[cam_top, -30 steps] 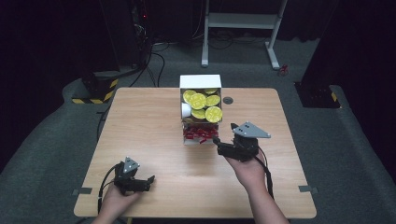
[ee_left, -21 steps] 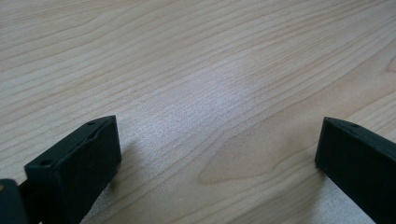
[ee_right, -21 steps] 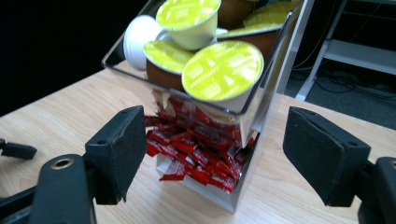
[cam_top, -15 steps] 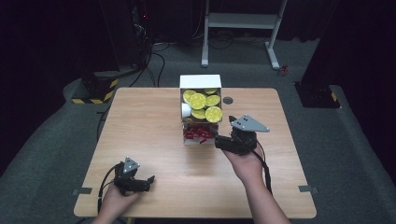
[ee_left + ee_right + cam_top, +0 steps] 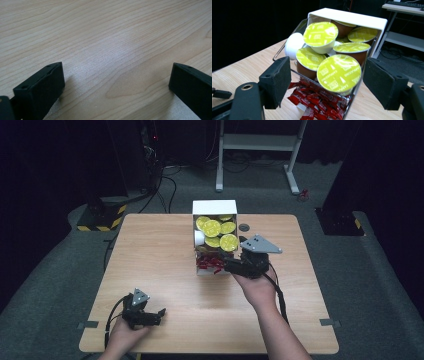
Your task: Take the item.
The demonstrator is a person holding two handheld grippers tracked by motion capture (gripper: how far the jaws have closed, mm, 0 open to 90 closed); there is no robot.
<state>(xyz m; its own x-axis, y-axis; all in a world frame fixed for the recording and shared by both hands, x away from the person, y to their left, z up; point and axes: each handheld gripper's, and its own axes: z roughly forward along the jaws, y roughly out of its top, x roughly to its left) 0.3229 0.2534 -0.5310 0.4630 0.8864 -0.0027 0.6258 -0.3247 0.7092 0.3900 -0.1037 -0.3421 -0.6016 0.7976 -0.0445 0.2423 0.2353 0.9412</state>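
Observation:
A wire holder (image 5: 198, 254) stands at the middle back of the wooden table (image 5: 150, 250), with a white box (image 5: 214, 207) at its far end. Several yellow-lidded capsules (image 5: 220, 233) are heaped in its upper part, and red sachets (image 5: 209, 264) lie underneath. My right gripper (image 5: 231, 266) is at the holder's near right corner, open. In the right gripper view its jaws stand either side of the nearest yellow capsule (image 5: 339, 73), without touching it; the right gripper (image 5: 329, 82) is a little short of it. My left gripper (image 5: 156, 316) rests open near the front left edge, over bare wood (image 5: 112, 50).
A small dark round disc (image 5: 243, 227) lies on the table just right of the holder. Beyond the table's far edge are a white frame's legs (image 5: 255, 150) and cables (image 5: 165, 185) on the dark floor. A white capsule (image 5: 293, 45) lies on its side at the holder's left.
My right gripper has moved forward and slightly left, closer to the holder's near capsule. The left gripper has stayed where it was.

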